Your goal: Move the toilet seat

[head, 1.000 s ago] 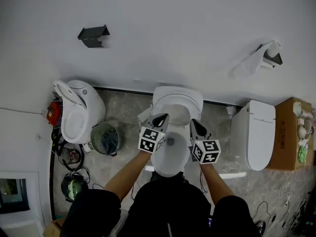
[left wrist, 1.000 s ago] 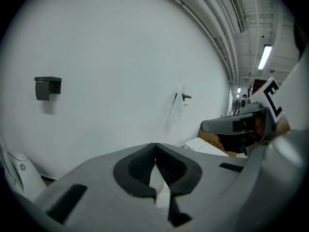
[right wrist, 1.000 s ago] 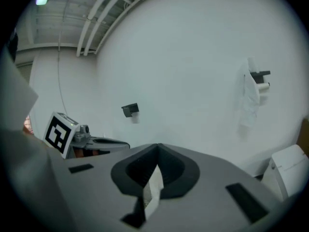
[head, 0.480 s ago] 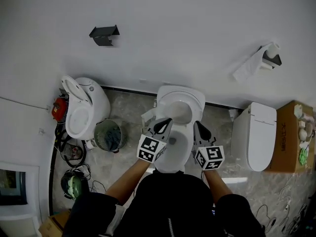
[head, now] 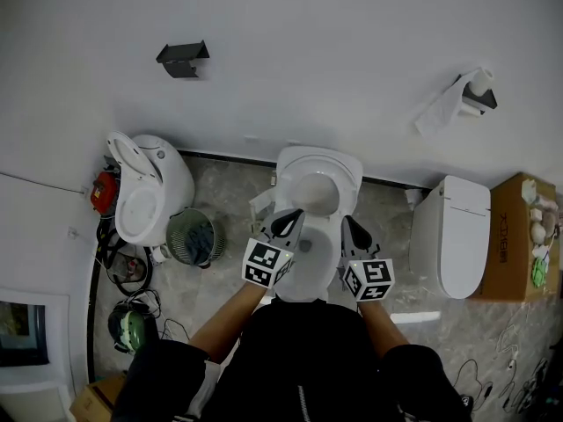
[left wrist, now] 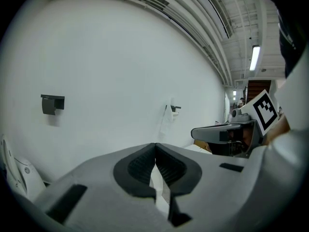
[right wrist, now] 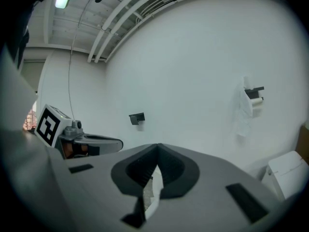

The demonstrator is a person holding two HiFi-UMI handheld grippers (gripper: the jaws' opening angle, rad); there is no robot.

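Two grippers hang over the middle toilet [head: 306, 281], and both are pressed closed on nothing. The left gripper [head: 285, 221] sits above the bowl's left rim. The right gripper [head: 353, 230] sits above the right rim. In each gripper view the dark pads meet at the tip with only pale porcelain showing behind them, so neither one has a hold on anything.

The toilet seat [head: 339, 188] is at the wall end of that toilet. It appears to stand raised as a white ring over the back of the bowl, though from this steep angle I cannot be sure how far it tilts. Both grippers are on the person's side of it, near but apart from it.

By my reading, the step in hand is the approach: the tools are lined up with the toilet, but the seat is not yet touched.

The next move probably calls for reaching further toward the wall end of the toilet. One gripper would need to part its jaws to take the ring's edge, or hook it with closed tips. The seat then has to be swung on its hinge slowly, since a loose hold could let it drop onto the bowl.
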